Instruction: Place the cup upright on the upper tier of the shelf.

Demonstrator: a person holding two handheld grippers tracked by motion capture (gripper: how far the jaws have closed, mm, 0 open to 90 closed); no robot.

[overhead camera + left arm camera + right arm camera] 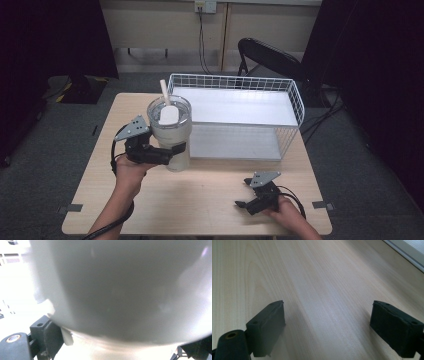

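A pale tumbler (171,137) with a clear lid and a white straw (164,93) stands upright at the table's left-middle, just in front of the basket's left corner. My left gripper (178,150) is shut on the tumbler's side about halfway up. In the left gripper view the tumbler's grey wall (125,290) looms close between the two jaws. I cannot tell whether its base touches the table. My right gripper (243,193) rests low near the front right of the table, open, with bare wood between its fingers (268,325).
A white wire basket (296,102) with a flat white floor sits across the back half of the light wooden table (210,210). A black folding chair (270,57) stands behind it. Bare wood lies between the two grippers.
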